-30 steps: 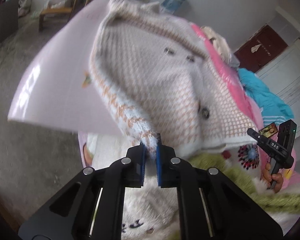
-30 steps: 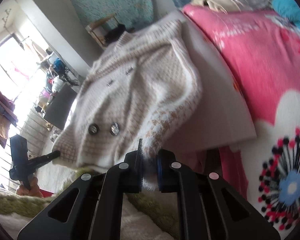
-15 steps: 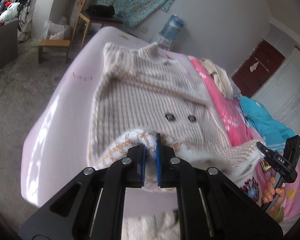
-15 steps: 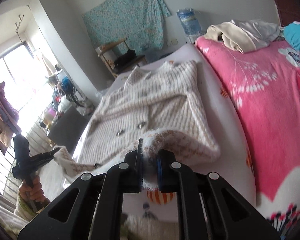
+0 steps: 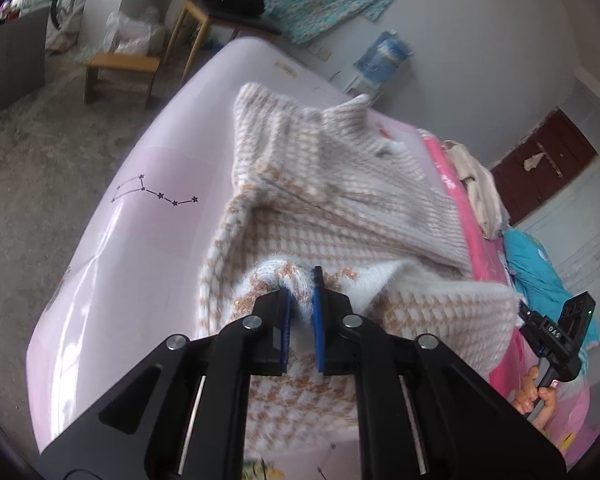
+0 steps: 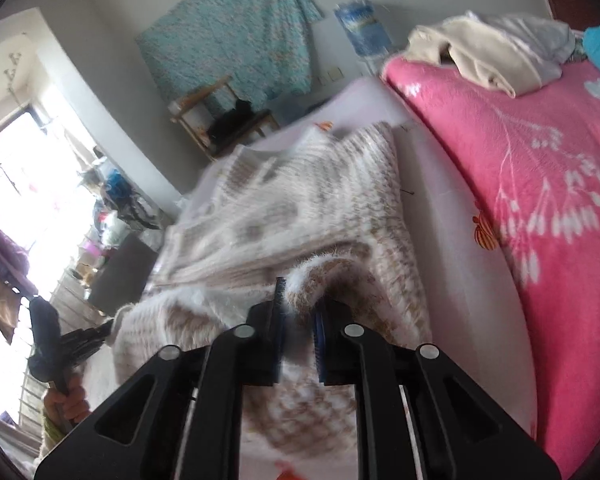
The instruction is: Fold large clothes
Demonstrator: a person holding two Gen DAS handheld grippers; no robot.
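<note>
The fuzzy white-and-tan checked knit cardigan (image 5: 340, 216), spread on the pale pink bed (image 5: 112, 248), is pinched by the left gripper (image 5: 302, 300) and right gripper (image 6: 298, 312), whose fingers are easing apart.

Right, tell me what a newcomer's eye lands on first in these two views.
First, the fuzzy beige-and-white knit cardigan spread over the pale pink board, its near edge doubled up between the fingers of the left gripper and the right gripper, whose fingers are just opening. Next, the bright pink floral blanket along the board's right side, with a cream garment heaped at its far end.
</note>
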